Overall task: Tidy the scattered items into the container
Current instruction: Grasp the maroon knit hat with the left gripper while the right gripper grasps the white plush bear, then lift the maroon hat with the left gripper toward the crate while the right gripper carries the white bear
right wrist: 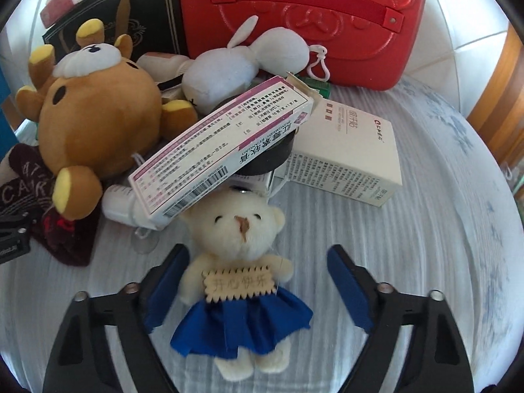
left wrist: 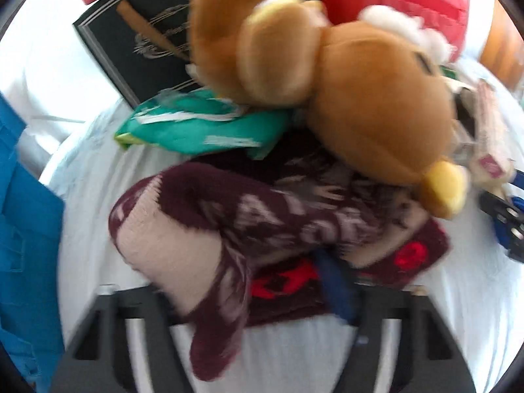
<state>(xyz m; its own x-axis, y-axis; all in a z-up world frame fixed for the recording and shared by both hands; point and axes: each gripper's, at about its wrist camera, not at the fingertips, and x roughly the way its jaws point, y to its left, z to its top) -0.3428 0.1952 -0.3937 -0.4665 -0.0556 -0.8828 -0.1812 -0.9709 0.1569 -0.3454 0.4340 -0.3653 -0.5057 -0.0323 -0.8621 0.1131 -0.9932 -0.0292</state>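
- Cream bear [right wrist: 240, 262] in blue skirt lies between the wide-open right claw [right wrist: 258, 291], unheld, on the bed [right wrist: 425, 229].
- Left claw [left wrist: 258, 298] surrounds a maroon sock [left wrist: 229, 245]; grip unclear.
- Red container [right wrist: 311, 16] stands behind.

Bright, even daylight washes both views; the white cloth [left wrist: 82, 203] blows out toward the upper left of the left view. That view is smeared with motion blur, the brown bear [left wrist: 376, 104] soft-edged. The right view is sharp, bowed at its dark rim, shadows faint.
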